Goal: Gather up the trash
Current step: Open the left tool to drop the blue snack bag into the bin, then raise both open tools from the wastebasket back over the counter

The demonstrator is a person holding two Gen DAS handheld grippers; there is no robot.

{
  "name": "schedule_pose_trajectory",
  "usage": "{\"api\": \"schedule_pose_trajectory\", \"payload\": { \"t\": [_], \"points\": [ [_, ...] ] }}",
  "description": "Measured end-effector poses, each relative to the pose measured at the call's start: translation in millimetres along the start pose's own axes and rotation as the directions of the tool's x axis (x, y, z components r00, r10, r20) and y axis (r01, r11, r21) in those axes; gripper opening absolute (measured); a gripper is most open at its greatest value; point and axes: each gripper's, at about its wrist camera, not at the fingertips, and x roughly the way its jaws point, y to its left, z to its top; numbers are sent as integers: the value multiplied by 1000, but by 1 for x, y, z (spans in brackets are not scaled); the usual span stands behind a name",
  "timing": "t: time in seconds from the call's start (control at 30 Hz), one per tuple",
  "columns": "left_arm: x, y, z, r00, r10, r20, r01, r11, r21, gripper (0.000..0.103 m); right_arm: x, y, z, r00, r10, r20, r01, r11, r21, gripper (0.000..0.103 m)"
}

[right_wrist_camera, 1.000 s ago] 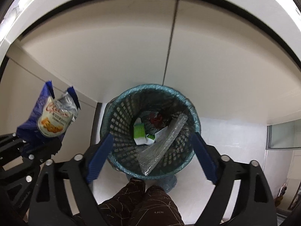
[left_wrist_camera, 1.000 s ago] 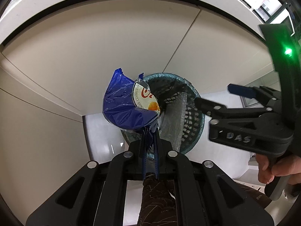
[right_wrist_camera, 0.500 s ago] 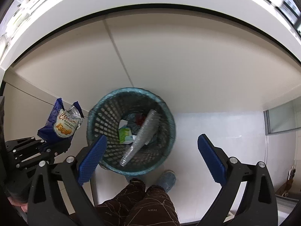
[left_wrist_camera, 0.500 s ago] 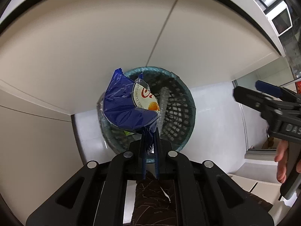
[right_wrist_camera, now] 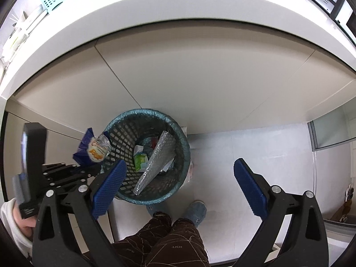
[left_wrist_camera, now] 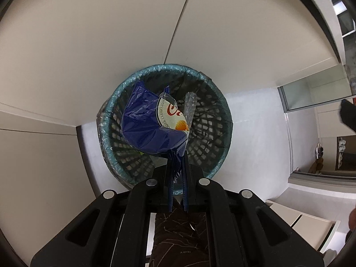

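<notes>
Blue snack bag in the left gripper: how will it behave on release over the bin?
The blue snack bag looks creased and torn open, so probably floppy, light and apt to flutter. Over the bin it should land inside, though it may snag the rim.

The left gripper (left_wrist_camera: 178, 178) is carrying the blue chip bag (left_wrist_camera: 151, 129) over the mesh bin (left_wrist_camera: 222, 120), while the right gripper (right_wrist_camera: 180, 184) is swinging away rightward, fingers spreading wider.

A crumpled blue snack bag (left_wrist_camera: 151, 129) hangs above the teal mesh trash basket (left_wrist_camera: 220, 155), which holds bubble wrap (right_wrist_camera: 155, 162) and a green carton (right_wrist_camera: 140, 160).
</notes>
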Motion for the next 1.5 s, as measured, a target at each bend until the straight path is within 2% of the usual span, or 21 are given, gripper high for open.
{"api": "schedule_pose_trajectory", "payload": {
  "t": [0.2,0.67,0.8,0.9,1.03,1.1,1.17,1.27,1.33,1.5],
  "points": [
    [13,-3,0,998,35,-44,-35,999,17,6,-13,-3,3,1000,20,16,-20,1000,5,93],
    [15,-12,0,999,21,-33,-21,1000,21,8,-13,-5,5,999,29,27,-30,999,18,93],
    [15,-14,0,999,26,-31,-25,999,27,15,-14,-6,7,999,32,30,-32,999,21,93],
    [16,-13,0,999,34,-28,-33,999,25,26,-16,-7,7,999,34,31,-34,999,20,93],
    [14,-12,1,999,37,-17,-37,999,10,35,-16,-7,7,999,30,29,-31,999,21,93],
    [12,-11,3,999,40,-8,-40,999,4,45,-14,-7,7,999,29,27,-30,999,25,93],
    [7,-9,4,999,37,11,-37,999,-2,49,-14,-7,8,999,30,28,-31,999,25,93],
    [-6,-8,4,997,59,57,-59,998,-2,63,-16,-7,9,999,33,30,-34,999,27,93],
    [-17,-5,4,995,47,83,-46,999,-17,69,-18,-8,11,999,36,36,-38,999,31,93],
    [-46,2,2,991,23,133,-19,999,-31,93,-30,-5,20,996,47,72,-49,998,29,93]
  ]
}}
